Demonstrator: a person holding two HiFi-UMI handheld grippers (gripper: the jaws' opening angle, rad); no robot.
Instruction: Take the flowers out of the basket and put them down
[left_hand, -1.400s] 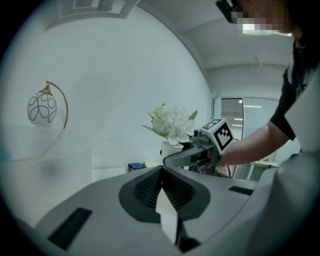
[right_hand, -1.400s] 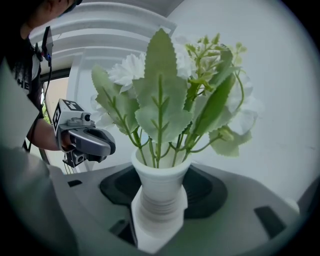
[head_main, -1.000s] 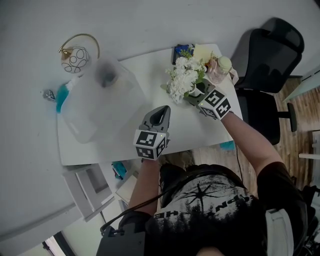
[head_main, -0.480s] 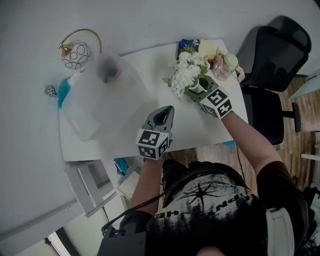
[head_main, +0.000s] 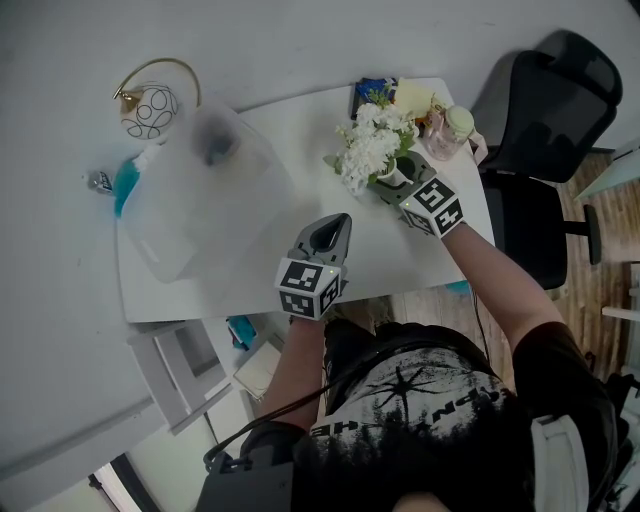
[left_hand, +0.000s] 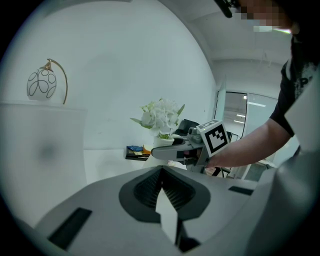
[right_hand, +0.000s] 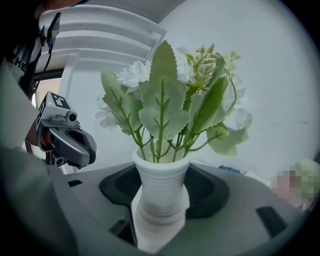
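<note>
A bunch of white flowers (head_main: 372, 148) with green leaves stands in a small ribbed white vase (right_hand: 159, 187). My right gripper (head_main: 396, 180) is shut on that vase near the table's back right; in the right gripper view the leaves (right_hand: 167, 105) rise straight above the jaws. Whether the vase touches the table (head_main: 300, 150) I cannot tell. The large translucent basket (head_main: 200, 200) sits on the table's left half, well apart from the flowers. My left gripper (head_main: 332, 226) hovers near the front edge, shut with nothing in it. From the left gripper view, the flowers (left_hand: 161, 114) and right gripper (left_hand: 172, 151) lie ahead.
Behind the basket hangs an egg-shaped ornament (head_main: 150, 112) on a gold hoop, with a blue item (head_main: 125, 192) beside it. A pink bottle (head_main: 446, 135), a yellow object (head_main: 410, 100) and blue cards (head_main: 370, 92) crowd the back right corner. A black chair (head_main: 540, 110) stands right of the table.
The right gripper has carried the vase of flowers slightly away from the bottle toward the table's middle. The left gripper has stayed about where it was.
</note>
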